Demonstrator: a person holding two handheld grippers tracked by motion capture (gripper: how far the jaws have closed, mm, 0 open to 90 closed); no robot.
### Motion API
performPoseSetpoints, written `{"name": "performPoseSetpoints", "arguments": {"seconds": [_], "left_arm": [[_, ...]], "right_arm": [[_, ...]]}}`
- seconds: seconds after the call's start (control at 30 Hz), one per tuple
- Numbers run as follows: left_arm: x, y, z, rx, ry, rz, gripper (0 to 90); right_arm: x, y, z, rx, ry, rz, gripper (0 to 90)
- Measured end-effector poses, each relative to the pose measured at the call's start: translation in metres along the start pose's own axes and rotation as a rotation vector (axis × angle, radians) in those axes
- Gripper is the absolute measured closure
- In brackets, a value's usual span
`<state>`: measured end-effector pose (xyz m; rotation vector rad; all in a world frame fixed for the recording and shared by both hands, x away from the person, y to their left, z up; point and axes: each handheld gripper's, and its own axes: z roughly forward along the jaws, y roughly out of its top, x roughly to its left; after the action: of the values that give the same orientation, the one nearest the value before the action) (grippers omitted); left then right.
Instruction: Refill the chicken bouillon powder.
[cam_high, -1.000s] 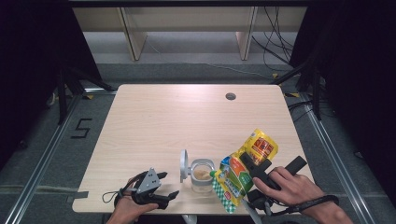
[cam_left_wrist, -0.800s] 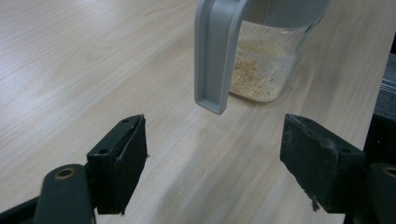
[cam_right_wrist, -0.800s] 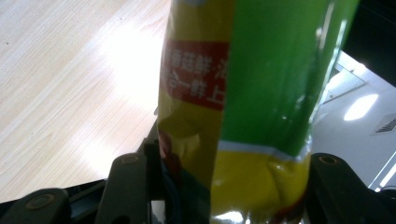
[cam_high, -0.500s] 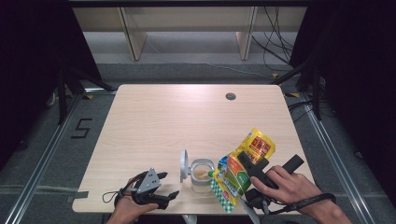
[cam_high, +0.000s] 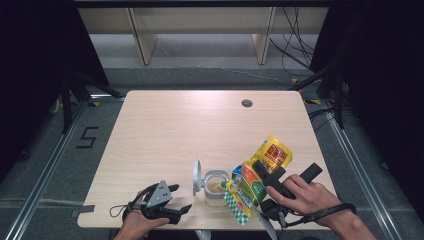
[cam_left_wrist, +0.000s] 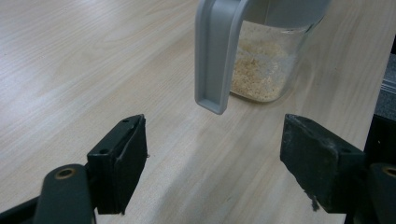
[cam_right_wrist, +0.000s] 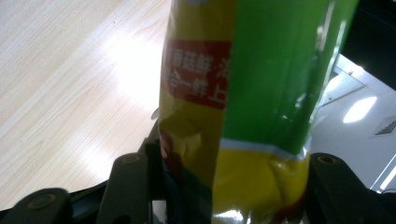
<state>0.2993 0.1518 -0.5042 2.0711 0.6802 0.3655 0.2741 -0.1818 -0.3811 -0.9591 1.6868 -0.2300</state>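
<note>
The right gripper (cam_high: 265, 172) clamps the pouch (cam_high: 252, 182), tilted, low end just right of the open jar (cam_high: 216, 187) (left gripper (cam_high: 184, 200) gapes empty)

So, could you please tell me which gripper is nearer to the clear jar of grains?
Right. The right gripper holds the yellow-green pouch tilted beside the jar, on its right. The left gripper rests on the table farther off to the jar's left, its jaws open.
</note>
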Motion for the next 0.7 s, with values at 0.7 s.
{"name": "performPoseSetpoints", "arguments": {"seconds": [0.7], "left_arm": [[0.0009, 0.0001, 0.0, 0.002, -0.004, 0.003, 22.4]], "right_arm": [[-0.0011, -0.0021, 0.0059, 0.007, 0.002, 0.004, 53.6]]}}
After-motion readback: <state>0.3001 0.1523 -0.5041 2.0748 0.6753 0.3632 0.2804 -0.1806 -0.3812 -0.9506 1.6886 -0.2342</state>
